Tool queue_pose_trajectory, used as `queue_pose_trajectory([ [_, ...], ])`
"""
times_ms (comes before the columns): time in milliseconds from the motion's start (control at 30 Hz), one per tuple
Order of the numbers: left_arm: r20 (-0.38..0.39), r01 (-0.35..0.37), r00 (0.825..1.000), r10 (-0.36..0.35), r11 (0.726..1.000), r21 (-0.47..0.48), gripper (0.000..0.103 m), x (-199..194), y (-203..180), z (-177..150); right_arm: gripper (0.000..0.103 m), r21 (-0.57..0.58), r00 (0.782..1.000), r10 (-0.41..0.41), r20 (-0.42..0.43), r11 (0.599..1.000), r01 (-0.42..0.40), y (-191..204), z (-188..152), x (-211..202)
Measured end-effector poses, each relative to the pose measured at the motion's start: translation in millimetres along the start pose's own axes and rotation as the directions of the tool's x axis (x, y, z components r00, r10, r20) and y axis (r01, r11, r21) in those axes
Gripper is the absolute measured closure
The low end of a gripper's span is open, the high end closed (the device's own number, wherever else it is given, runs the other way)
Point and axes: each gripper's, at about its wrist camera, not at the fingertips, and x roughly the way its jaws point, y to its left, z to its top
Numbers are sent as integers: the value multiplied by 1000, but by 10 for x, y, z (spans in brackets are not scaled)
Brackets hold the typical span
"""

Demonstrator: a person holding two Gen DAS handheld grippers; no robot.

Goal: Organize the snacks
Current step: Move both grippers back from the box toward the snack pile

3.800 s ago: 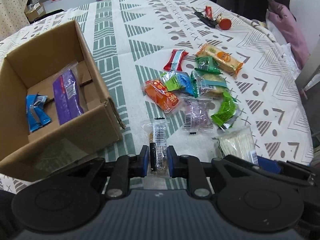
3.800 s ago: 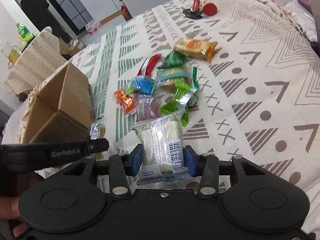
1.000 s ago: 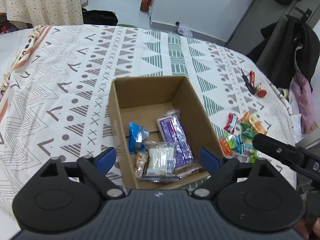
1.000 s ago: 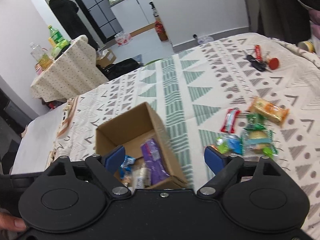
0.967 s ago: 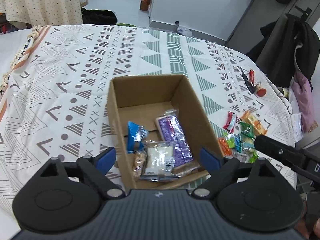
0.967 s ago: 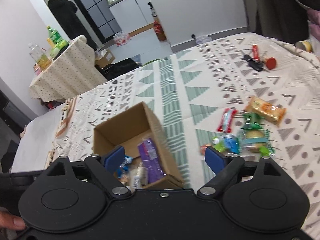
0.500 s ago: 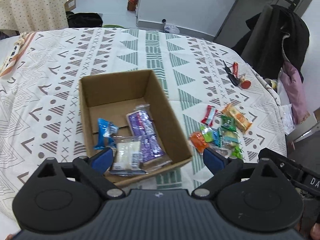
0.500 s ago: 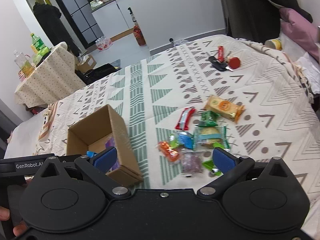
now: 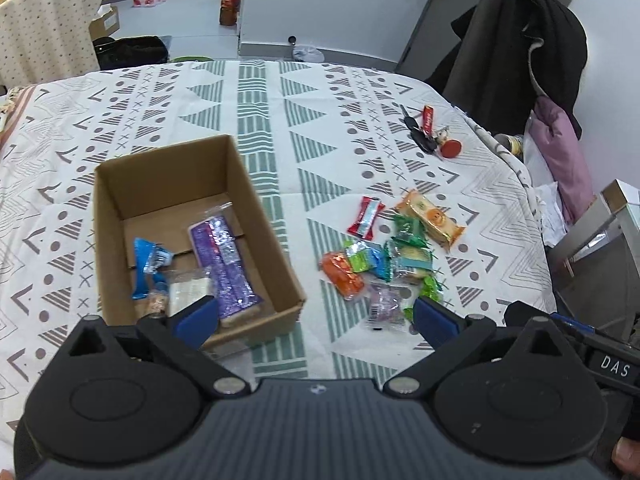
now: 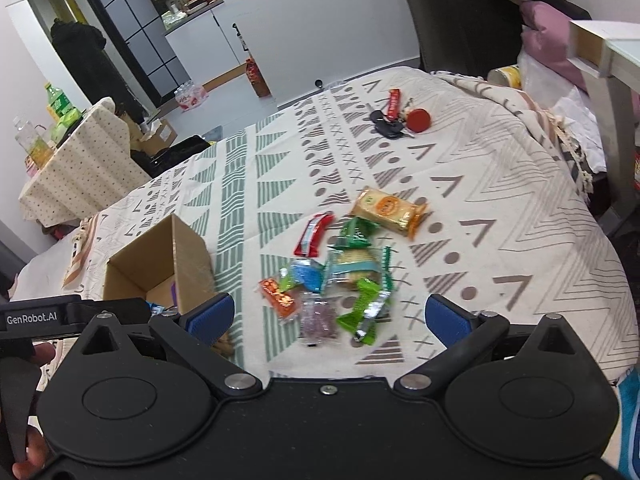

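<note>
A patterned cloth covers the counter (image 9: 328, 168), and both views look down on it from well above. The cardboard box (image 9: 256, 216) stands open toward its left side, already holding a long purple packet (image 9: 224, 264), a blue wrapper (image 9: 146, 262), a clear pale packet (image 9: 188, 292) and, at the near corner, what looks like a brownish snack, partly hidden by a blue pad.

To the right of the box, apart from it, the loose snacks (image 10: 340, 272) lie in an overlapping heap: the orange-and-gold biscuit pack (image 10: 390, 210) at the far edge, a red bar (image 10: 314, 234) beside it, then green, teal, orange and purple wrappers tangled together near the front. A set of keys (image 10: 394, 122) sits well beyond, not part of the job.

The left gripper (image 9: 316, 318) and right gripper (image 10: 328, 318) both hover with jaws spread wide and nothing between them.

The risk lies in the heap: because the wrappers overlap, closing on one could catch a neighbour's crimped end and drag it along, or the slick film could slip free on the way to the box.
</note>
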Motion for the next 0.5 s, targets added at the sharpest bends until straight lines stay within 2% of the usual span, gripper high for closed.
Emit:
queue_pose_trajectory([
  [133, 0, -11, 1000, 11, 1000, 12, 0, 44, -109, -9, 0, -3, 1000, 5, -9, 1000, -5, -146, 7, 19],
  [233, 6, -14, 1000, 14, 999, 38, 0, 115, -206, -28, 0, -8, 1000, 2, 15, 1000, -2, -293, -52, 77],
  [333, -6, -22, 1000, 22, 998, 67, 0, 211, -302, -18, 0, 50, 1000, -18, 0, 999, 18, -505, -133, 189],
  [500, 16, -65, 998, 63, 993, 94, 1, 296, -416, 29, 0, 93, 1000, 8, 0, 996, -8, -683, -135, 197],
])
